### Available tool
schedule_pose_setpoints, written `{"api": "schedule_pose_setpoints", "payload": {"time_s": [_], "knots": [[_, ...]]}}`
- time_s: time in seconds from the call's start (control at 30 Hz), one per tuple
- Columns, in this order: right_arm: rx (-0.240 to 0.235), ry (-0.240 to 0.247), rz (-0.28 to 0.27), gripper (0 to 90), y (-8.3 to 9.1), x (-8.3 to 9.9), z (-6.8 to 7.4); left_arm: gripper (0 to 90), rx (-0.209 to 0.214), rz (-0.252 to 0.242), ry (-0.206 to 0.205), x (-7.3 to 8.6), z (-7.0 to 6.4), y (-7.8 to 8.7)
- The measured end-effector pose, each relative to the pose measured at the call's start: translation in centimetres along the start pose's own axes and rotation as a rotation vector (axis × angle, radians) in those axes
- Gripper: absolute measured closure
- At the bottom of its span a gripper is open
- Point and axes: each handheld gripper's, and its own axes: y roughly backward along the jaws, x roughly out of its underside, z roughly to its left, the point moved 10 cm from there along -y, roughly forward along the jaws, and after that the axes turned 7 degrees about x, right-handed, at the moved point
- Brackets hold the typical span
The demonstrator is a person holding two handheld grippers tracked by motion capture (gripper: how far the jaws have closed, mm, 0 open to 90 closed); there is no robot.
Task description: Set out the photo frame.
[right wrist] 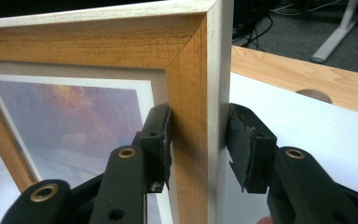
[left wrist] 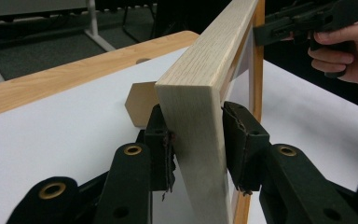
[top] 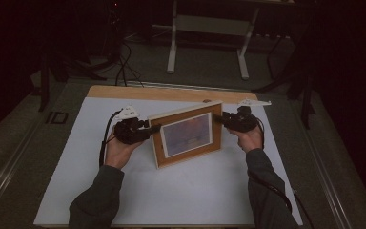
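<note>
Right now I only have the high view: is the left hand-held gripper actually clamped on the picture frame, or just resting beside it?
Observer: Clamped. In the left gripper view, the left hand-held gripper straddles the pale side edge of the picture frame, with one pad on each face.
Operator: And the other side?
Observer: Same there. The right hand-held gripper has one pad on the front moulding and the other against the back.
Operator: Anything behind the frame I should know about?
Observer: A pale wooden prop sticks out from the back, close to the left hand-held gripper's rear pad.
</note>
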Motion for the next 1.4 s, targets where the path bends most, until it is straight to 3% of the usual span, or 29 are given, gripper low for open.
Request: {"api": "schedule_pose_setpoints", "payload": {"time_s": [0.5,0.9,1.4], "knots": [[0.088,0.001,0.0,61.8,0.6,0.4,0.2,65.7,0.033,-0.019,0.019,-0.7,1.7,-0.8],[0.141,-0.004,0.004,61.9,1.2,0.9,0.7,64.5,0.072,-0.013,0.001,-1.1,2.6,-1.2],[0.163,-0.029,-0.001,62.4,2.0,1.6,1.6,61.8,0.078,-0.02,0.008,-1.3,3.7,-1.5]]}}
